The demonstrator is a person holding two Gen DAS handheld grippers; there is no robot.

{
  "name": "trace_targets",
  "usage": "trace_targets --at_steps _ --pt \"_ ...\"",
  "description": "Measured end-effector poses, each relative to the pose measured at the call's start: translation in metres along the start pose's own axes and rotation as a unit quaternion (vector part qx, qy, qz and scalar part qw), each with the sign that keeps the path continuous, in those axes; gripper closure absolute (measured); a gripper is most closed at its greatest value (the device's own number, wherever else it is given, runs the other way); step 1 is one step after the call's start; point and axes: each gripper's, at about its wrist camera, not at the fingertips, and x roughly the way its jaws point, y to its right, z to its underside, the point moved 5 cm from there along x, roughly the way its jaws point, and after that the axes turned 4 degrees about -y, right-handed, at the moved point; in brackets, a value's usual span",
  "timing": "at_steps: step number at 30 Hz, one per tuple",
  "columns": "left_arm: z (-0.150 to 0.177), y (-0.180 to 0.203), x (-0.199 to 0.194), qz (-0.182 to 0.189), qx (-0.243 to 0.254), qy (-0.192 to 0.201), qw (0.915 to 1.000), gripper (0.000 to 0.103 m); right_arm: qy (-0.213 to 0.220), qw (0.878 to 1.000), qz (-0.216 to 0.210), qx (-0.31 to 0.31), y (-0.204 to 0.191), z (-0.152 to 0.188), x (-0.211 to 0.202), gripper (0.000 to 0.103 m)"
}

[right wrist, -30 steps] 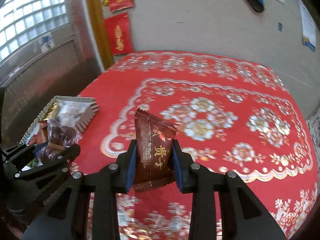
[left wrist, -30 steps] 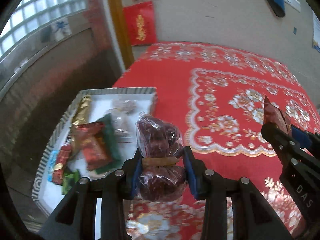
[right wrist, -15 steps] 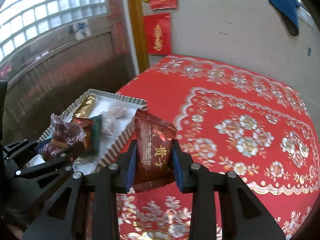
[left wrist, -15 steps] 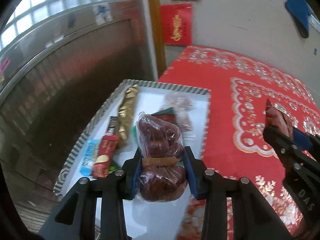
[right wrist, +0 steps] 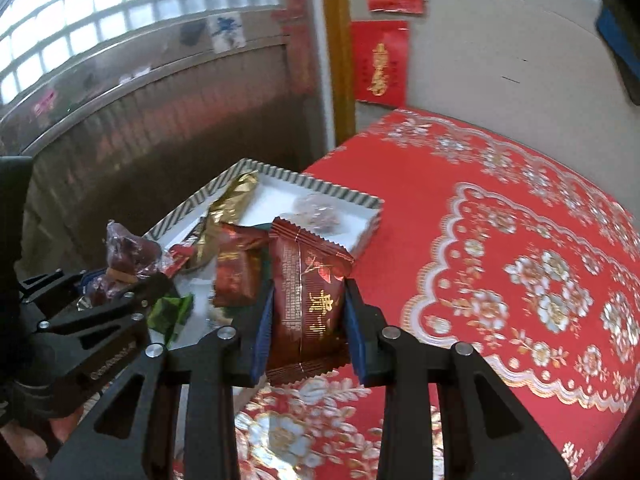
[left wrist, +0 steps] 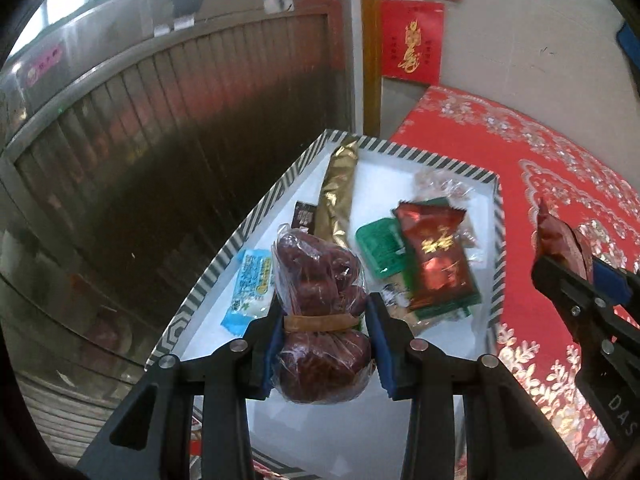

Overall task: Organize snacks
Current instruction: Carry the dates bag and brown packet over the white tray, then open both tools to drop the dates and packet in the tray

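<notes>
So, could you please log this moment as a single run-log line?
left gripper: shut on bag of dates, above striped tray | right gripper: shut on red snack packet, beside tray | neither released yet

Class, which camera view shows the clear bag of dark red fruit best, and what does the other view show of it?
The left wrist view: the bag of dark red fruit sits centred and close between the left gripper fingers, over the striped tray. The right wrist view shows only its top, small at the left edge, partly behind the left gripper.
</notes>
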Motion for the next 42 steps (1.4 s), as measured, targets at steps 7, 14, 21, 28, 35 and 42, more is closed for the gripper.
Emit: trace_targets --at_steps 7,14,21,28,35,42 --pt "0.008 -0.011 0.012 -0.006 -0.007 -0.01 0.9999 0.064 -0.018 0.999 -0.017 -0.024 -0.028 0.0 0.02 0.073" --pt "0.011 -0.022 0.024 -0.014 -0.015 -0.018 0.9996 0.064 -0.038 0.998 -0.035 -0.032 -0.045 0.008 0.034 0.073" --pt "0.015 -0.029 0.028 -0.024 -0.021 -0.013 0.9994 0.064 -0.049 0.998 -0.036 -0.031 -0.049 0.018 0.043 0.073" --pt "0.024 -0.033 0.039 -0.027 -0.027 -0.016 0.9991 0.064 -0.059 0.997 -0.039 -0.035 -0.053 0.027 0.047 0.073" --pt "0.027 -0.04 0.034 -0.035 -0.036 -0.001 0.9987 0.061 -0.072 0.994 -0.08 0.002 -0.051 0.037 0.053 0.07" --pt "0.024 -0.049 0.008 -0.041 -0.063 0.044 0.9962 0.036 -0.026 0.996 -0.088 0.011 -0.054 0.035 0.016 0.056"
